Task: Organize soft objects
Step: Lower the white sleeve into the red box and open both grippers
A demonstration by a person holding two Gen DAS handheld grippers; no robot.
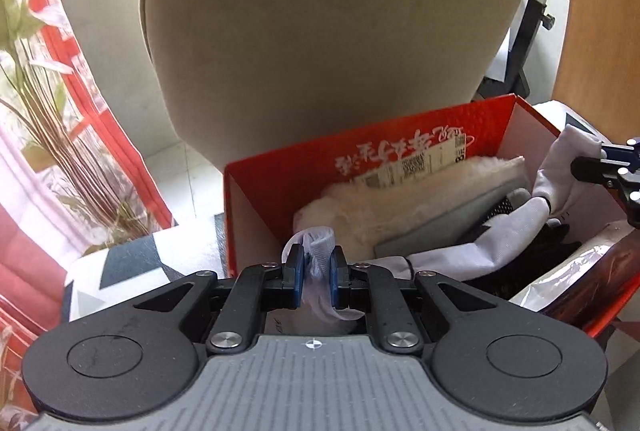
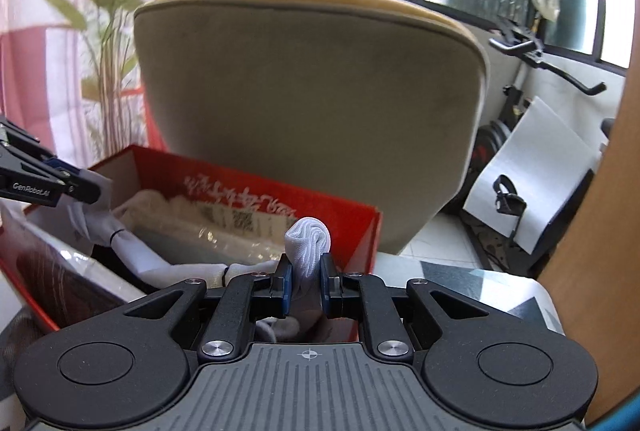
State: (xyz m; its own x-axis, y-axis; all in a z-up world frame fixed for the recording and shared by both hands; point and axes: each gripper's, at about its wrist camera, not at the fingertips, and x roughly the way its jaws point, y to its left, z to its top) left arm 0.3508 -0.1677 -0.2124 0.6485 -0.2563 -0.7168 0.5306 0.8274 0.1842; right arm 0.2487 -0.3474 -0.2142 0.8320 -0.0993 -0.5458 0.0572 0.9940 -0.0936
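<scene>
While both grippers hang over the red box, I have one white cloth stretched between them. My left gripper is clamped on one end of it; a bunched tuft pokes up between the blue pads. My right gripper pinches the other end the same way, with a rounded wad of ribbed fabric standing above its tips. From the left view the cloth runs from my jaws across the box's near side up to the right gripper at the frame's right edge; from the right view it runs leftward to the left gripper.

Inside the box, under the cloth, I see a fluffy white item, a grey flat piece and something black. A clear-wrapped packet leans at the box's right side. Behind the box stands a beige chair back. A plant and red-and-white curtain are off to the left, an exercise bike to the right.
</scene>
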